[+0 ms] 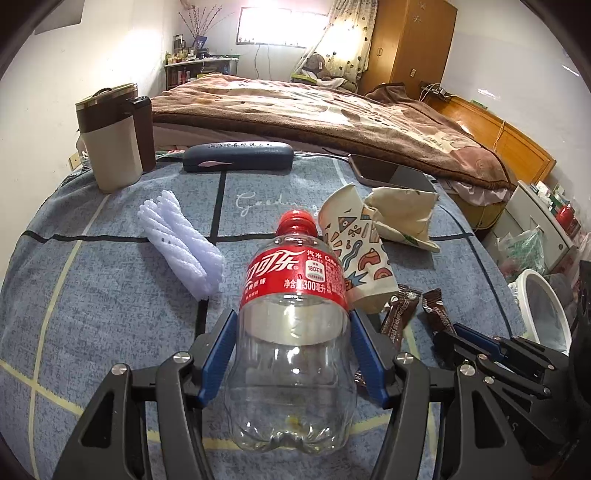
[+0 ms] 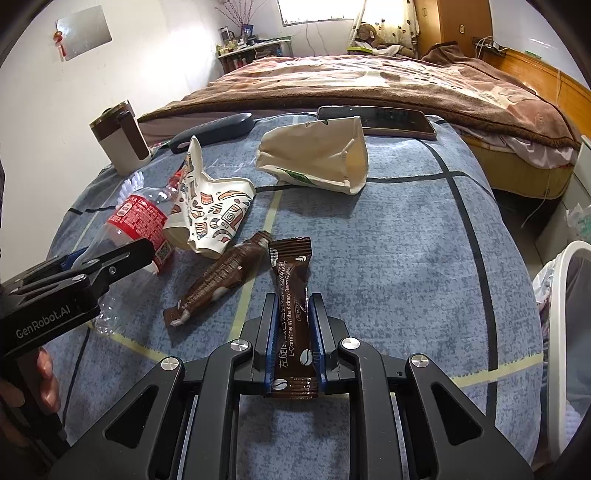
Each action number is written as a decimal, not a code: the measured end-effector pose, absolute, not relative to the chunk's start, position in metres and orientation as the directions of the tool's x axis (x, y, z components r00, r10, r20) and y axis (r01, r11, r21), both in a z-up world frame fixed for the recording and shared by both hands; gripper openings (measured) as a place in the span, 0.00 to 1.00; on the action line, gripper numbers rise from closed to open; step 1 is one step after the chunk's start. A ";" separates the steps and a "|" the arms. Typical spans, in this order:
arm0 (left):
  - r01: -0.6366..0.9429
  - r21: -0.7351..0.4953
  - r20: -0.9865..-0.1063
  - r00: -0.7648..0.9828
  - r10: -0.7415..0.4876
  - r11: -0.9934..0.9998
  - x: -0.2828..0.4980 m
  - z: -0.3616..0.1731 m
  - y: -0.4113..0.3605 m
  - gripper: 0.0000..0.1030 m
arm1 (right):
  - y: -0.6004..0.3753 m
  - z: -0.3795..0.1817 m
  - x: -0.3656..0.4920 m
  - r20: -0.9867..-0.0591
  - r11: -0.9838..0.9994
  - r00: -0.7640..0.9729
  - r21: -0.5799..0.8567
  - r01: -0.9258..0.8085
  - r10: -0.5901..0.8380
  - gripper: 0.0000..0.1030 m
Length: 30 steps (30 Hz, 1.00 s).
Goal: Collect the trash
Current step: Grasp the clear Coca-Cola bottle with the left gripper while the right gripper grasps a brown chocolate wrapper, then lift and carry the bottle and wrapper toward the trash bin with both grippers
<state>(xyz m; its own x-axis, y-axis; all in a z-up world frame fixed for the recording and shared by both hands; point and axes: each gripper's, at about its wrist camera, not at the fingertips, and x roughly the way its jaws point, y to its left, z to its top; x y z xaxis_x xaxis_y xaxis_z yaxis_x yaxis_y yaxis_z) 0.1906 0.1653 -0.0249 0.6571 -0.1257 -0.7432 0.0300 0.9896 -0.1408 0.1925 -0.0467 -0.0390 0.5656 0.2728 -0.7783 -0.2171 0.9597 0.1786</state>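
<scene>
A brown-blanketed bed (image 1: 314, 107) fills the room beneath a bright window (image 1: 282, 26).

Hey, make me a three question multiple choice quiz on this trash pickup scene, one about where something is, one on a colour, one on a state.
1. Where does the white mesh sleeve lie relative to the cola bottle in the left wrist view?
A. to its left
B. to its right
C. under it

2. What colour is the bottle's cap?
A. blue
B. red
C. white

3. What is the right hand-held gripper doing?
A. standing open over nothing
B. clamping the patterned paper cup
C. clamping a brown coffee sachet

Answers:
1. A, the sleeve sits on the cloth left of the bottle.
2. B, the cap matches the red label.
3. C, both blue pads press the sachet's sides.
</scene>
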 end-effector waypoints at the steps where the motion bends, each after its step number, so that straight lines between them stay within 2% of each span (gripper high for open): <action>1: 0.027 -0.141 -0.741 0.660 -0.123 0.990 0.188 -0.024 0.165 0.62 | -0.048 -0.039 0.192 -0.777 0.959 0.566 0.181 -0.218 0.275 0.18; 18: 0.005 -0.147 -0.689 0.717 -0.106 0.989 0.138 -0.001 0.158 0.62 | -0.069 -0.023 0.170 -0.739 0.952 0.602 0.219 -0.212 0.304 0.18; 30: 0.078 -0.129 -0.643 0.752 -0.143 0.989 0.117 0.025 0.123 0.62 | -0.097 -0.004 0.151 -0.697 0.953 0.651 0.237 -0.189 0.302 0.18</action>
<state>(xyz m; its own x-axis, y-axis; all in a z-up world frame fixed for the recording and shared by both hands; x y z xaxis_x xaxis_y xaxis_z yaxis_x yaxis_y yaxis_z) 0.1174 0.1230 0.0245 0.7522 -0.1426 -0.6433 0.0775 0.9887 -0.1285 0.1506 -0.0967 -0.0043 0.6506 0.3019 -0.6968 -0.1888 0.9531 0.2367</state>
